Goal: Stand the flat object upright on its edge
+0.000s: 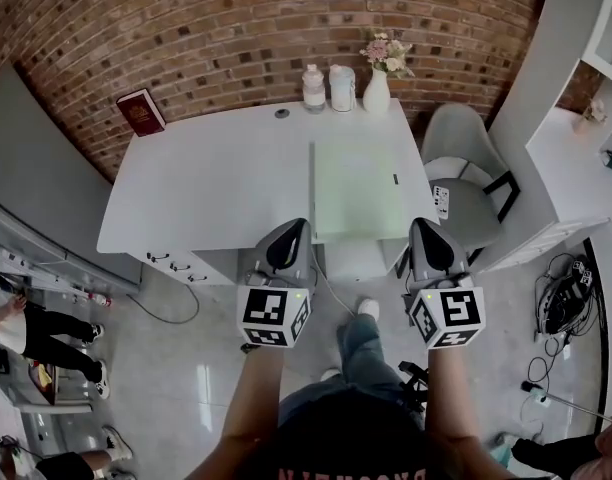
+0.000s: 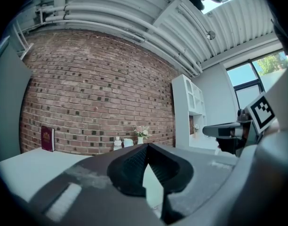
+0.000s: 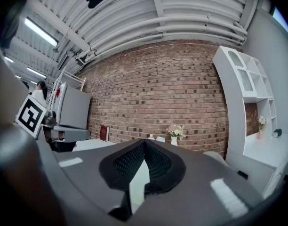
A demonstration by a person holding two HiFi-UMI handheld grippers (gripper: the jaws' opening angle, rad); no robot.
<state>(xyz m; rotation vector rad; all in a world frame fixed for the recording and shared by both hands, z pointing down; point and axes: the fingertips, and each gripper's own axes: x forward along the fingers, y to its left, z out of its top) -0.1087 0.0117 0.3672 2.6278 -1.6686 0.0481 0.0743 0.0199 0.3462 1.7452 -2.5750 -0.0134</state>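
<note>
Head view | left gripper point(image 1: 289, 228), right gripper point(image 1: 424, 228) are hovering at near edge of surface point(image 1: 216, 178) — fingers point(image 2: 132, 167) closed, empty | green board point(image 1: 358, 190) lying flat — uprighting seemingly unstarted

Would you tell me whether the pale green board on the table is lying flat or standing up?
Lying flat: the pale green board shows its whole broad face, level on the white table.

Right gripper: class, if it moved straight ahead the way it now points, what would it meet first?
Likely nothing close: the shut right gripper points roughly level over the table, so the white containers beside the flower vase look first in line, then the brick wall; depth is uncertain.
</note>
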